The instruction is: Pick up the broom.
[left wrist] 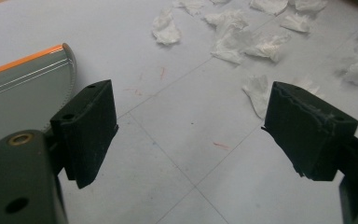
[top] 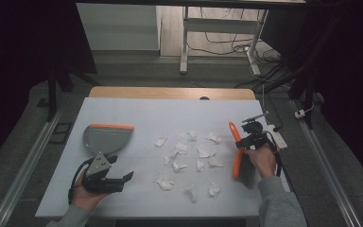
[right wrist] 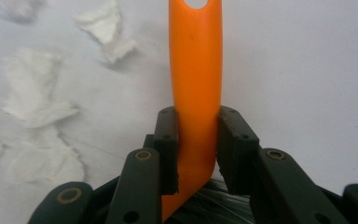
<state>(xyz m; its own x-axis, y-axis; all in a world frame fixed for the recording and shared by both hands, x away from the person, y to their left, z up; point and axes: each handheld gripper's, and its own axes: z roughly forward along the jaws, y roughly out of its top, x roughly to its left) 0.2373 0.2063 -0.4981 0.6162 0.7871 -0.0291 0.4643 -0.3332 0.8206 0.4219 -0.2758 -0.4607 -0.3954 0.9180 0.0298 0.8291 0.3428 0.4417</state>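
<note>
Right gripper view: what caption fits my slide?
Right gripper clamps the orange brush handle above scattered paper scraps.

A wooden table [top: 170, 92] under a white sheet [top: 170, 118] stands on grey flooring. The sheet is creased into faint squares and carries a few short red marks [left wrist: 221, 145]. Beyond the table's far edge stands a white desk frame [top: 184, 42], with dark cables [top: 227, 47] looped on the floor beneath it. A metal rail [top: 28, 161] runs along the floor left of the table and another rail [top: 331, 175] right of it. A white power strip [top: 279, 138] lies at the table's right edge.
</note>
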